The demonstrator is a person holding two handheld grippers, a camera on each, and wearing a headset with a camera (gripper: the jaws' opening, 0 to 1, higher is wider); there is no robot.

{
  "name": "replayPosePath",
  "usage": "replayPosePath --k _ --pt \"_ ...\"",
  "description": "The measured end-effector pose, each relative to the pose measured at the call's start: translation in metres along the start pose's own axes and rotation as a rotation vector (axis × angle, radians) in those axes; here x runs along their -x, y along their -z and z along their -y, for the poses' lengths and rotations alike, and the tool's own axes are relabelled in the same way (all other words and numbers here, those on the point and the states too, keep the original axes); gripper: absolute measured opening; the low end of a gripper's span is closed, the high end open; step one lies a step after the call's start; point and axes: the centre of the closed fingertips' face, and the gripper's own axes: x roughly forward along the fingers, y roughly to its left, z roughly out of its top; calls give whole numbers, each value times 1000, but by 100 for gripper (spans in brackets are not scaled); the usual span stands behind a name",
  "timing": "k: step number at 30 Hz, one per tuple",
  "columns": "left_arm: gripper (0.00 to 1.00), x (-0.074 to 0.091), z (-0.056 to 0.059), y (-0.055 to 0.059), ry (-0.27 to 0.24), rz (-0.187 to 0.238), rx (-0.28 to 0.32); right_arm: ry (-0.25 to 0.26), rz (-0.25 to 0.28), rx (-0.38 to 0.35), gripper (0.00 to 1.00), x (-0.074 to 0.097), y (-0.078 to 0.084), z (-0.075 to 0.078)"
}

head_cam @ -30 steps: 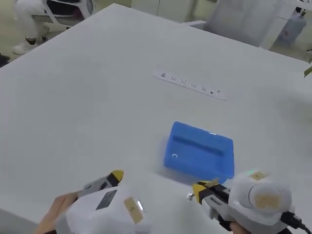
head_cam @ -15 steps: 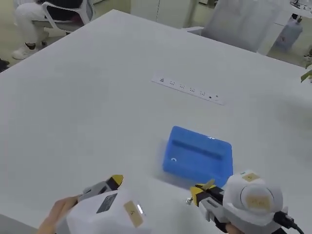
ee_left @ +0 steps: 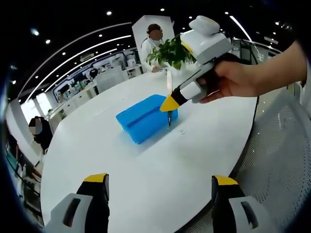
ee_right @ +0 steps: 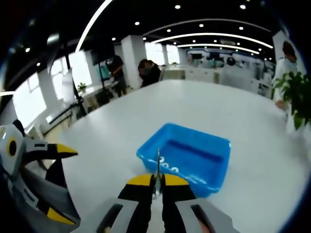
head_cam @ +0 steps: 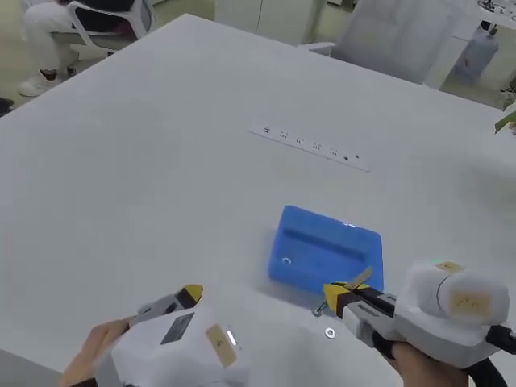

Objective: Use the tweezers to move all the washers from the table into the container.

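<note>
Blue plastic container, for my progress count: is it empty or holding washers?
Holding: at least one small silvery washer lies inside the blue plastic container.

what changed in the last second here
The right tool, shut on the tweezers, swung its body out to the right, and its tip edged closer to the near wall of the container. A washer lies on the table just short of the tip. The left tool stayed open and in place; the container did not move.
</note>
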Motion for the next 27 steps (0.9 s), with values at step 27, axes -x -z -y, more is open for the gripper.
replayPosePath --k 27 --pt "88 -3 3 6 9 -36 -14 78 56 57 3 -25 -35 35"
